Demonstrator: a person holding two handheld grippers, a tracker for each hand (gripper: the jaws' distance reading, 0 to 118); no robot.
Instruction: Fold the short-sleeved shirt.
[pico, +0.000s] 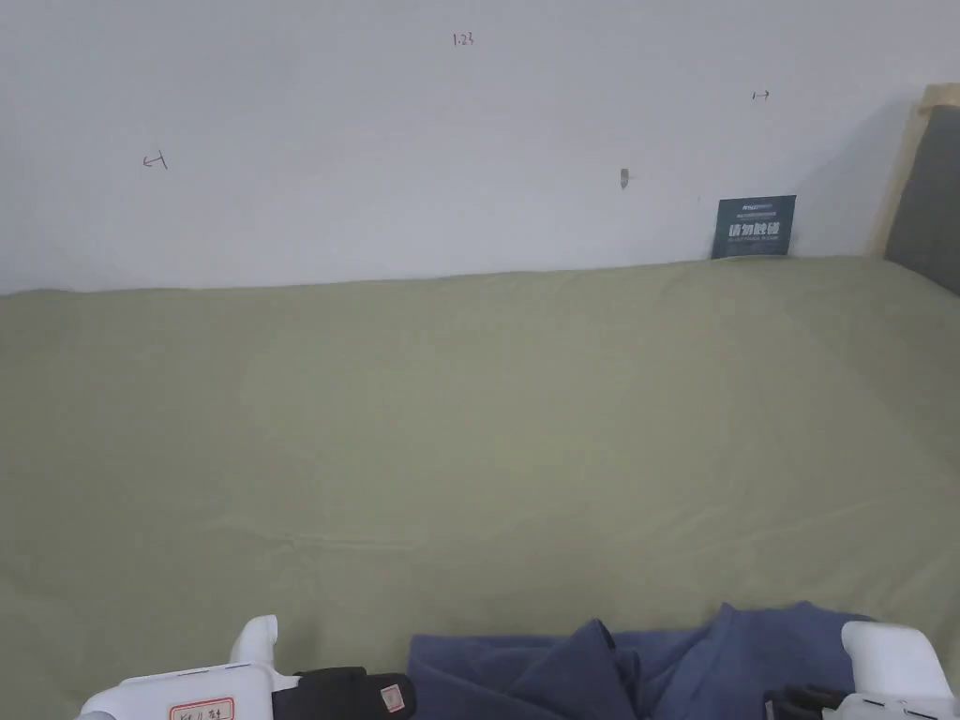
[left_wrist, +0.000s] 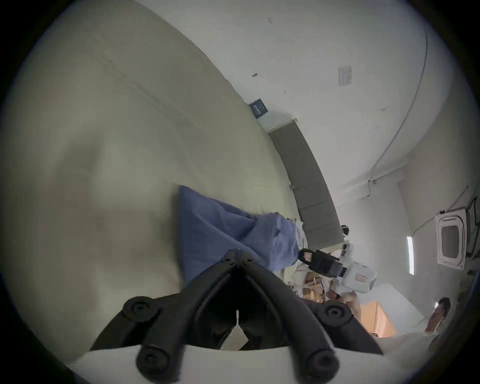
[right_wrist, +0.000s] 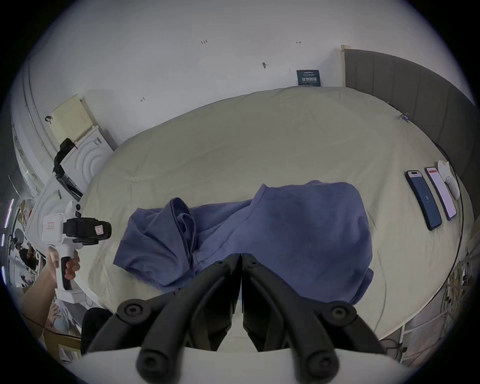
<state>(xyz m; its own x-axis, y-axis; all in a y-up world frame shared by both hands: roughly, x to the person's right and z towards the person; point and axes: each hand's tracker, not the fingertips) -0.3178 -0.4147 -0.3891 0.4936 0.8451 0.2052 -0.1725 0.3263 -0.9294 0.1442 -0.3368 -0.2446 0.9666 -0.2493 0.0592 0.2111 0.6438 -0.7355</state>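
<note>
The blue short-sleeved shirt (pico: 656, 661) lies crumpled on the green bed sheet (pico: 469, 422) near its front edge. In the right gripper view the shirt (right_wrist: 285, 228) spreads wide, with a bunched fold on its left side. My right gripper (right_wrist: 241, 257) hovers over the shirt's near part, jaws pressed together and no cloth seen between them. My left gripper (right_wrist: 109, 230), held in a hand, stays just left of the shirt and apart from it. In its own view the left gripper (left_wrist: 237, 256) is shut and empty, with the shirt (left_wrist: 220, 228) beyond it.
Two phones (right_wrist: 423, 200) and a white object (right_wrist: 446, 179) lie at the bed's right side. A grey headboard (right_wrist: 415, 91) bounds that side. A dark sign (pico: 753, 227) leans on the white wall. A white cabinet (right_wrist: 85, 158) stands left of the bed. Another person (left_wrist: 439, 314) is farther off.
</note>
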